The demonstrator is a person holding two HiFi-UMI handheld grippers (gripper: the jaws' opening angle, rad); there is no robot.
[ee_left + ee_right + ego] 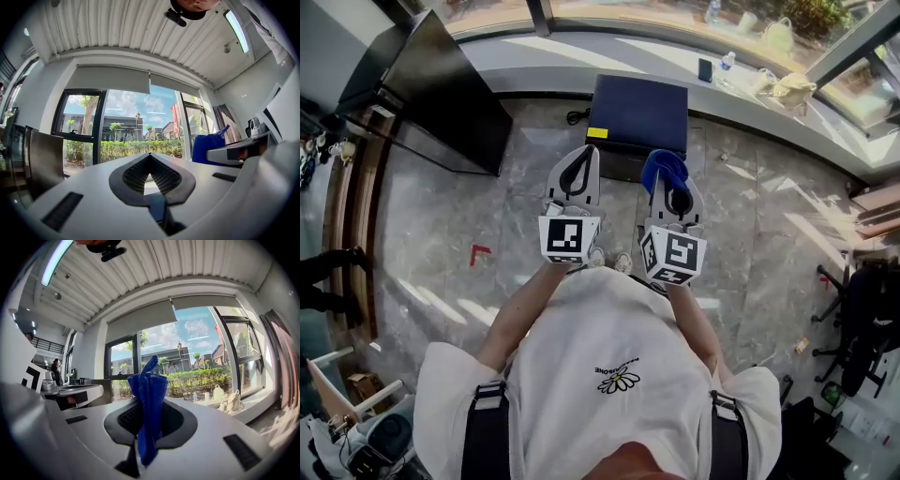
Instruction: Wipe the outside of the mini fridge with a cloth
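Cloth in hand before the dark navy box-shaped mini fridge
The right gripper has its jaws clamped on a crumpled blue cloth. At its 9 o'clock, the left gripper has its jaws closed on nothing. The fridge stands at 12 o'clock, just beyond both.

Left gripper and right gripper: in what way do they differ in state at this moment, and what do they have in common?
The left gripper is shut with nothing between its jaws, while the right gripper is shut on a blue cloth. In the head view the left gripper's tips are bare, whereas the cloth bunches over the right gripper's tips. Both are held side by side, pointing towards the mini fridge.
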